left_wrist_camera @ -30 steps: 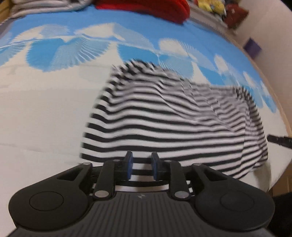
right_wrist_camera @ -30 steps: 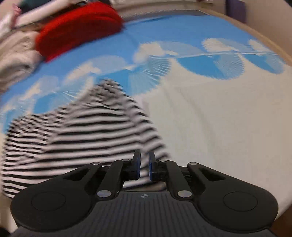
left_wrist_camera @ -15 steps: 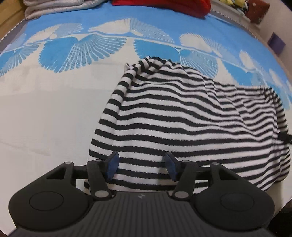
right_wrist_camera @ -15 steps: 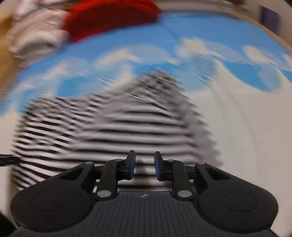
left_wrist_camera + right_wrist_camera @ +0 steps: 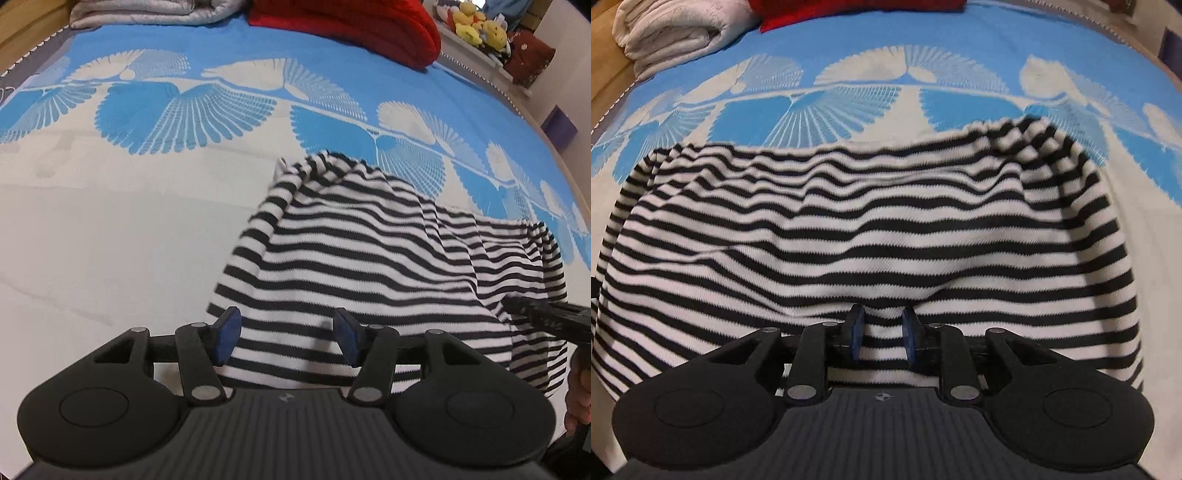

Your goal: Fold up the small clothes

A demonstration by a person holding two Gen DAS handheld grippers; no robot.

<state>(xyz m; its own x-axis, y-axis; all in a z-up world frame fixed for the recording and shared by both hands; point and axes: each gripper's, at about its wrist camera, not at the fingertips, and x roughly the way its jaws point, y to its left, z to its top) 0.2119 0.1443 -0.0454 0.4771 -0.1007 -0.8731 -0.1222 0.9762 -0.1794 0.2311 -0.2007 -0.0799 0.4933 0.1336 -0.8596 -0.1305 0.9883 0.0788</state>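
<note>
One striped garment [image 5: 373,266], black and white, is found lying on the bed cover [image 5: 110,229], folded over itself with wrinkles across its surface and its far edge reaching the blue fan pattern of the cover. Its near edge is seen under both grippers. The left gripper [image 5: 286,339] is held above the near left corner of the garment with its blue-padded fingers [image 5: 227,334] spread wide and nothing between them. The right gripper [image 5: 881,339] is positioned over the near middle of the garment, its fingers [image 5: 855,332] parted by a narrower gap; no fabric is seen pinched, though the cloth just ahead is slightly raised and blurred. From the left wrist view, a black part of the right gripper is observed at the right edge, over the garment's right side. At the far end of the bed, a red knitted item [image 5: 351,26] and a folded grey blanket [image 5: 147,13] are noted, well apart from the garment. Yellow plush toys [image 5: 476,27] are seen on a ledge beyond the bed's far right corner. A purple box [image 5: 559,123] is noted beside the bed on the right.
</note>
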